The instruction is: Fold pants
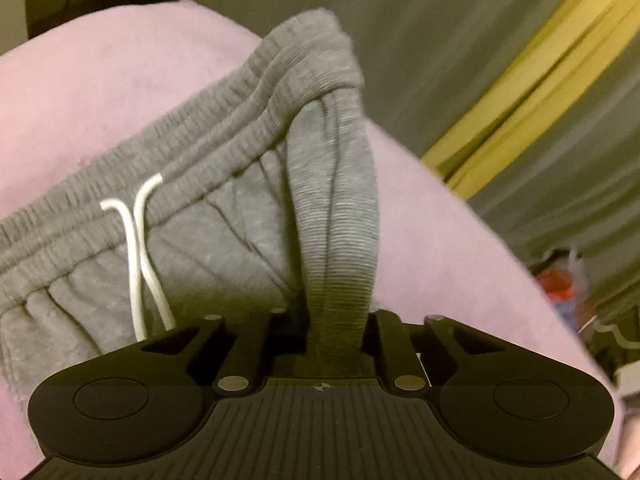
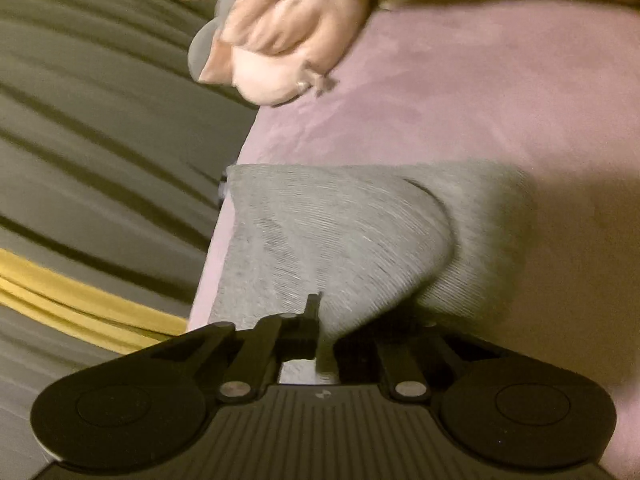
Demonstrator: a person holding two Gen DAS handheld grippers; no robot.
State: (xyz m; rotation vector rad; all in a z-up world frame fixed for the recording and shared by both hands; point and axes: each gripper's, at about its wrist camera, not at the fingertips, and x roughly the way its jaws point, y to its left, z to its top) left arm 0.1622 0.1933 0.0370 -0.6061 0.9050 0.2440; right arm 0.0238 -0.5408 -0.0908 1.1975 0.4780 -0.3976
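A ribbed band of the pants (image 1: 336,216) is pinched between the jaws of the left gripper (image 1: 336,336), and a corner of the same grey cloth (image 2: 344,240) is clamped in the right gripper (image 2: 326,340); both are closed on fabric, not on air. The pants lie on a pink cover (image 1: 100,92), the waistband (image 1: 224,116) and white drawstring (image 1: 140,248) spread across it, with the held parts lifted clear. In the right view the cloth sits at the very edge of the cover (image 2: 480,100), with grey bedding (image 2: 80,120) beyond.

The grips look shallow, so a sharp pull could be expected to slip the cloth out. The drawstring hangs just beside the left gripper and could be caught. An uneven lift of the two sides would likely skew the fold, or drag the pants off the edge.
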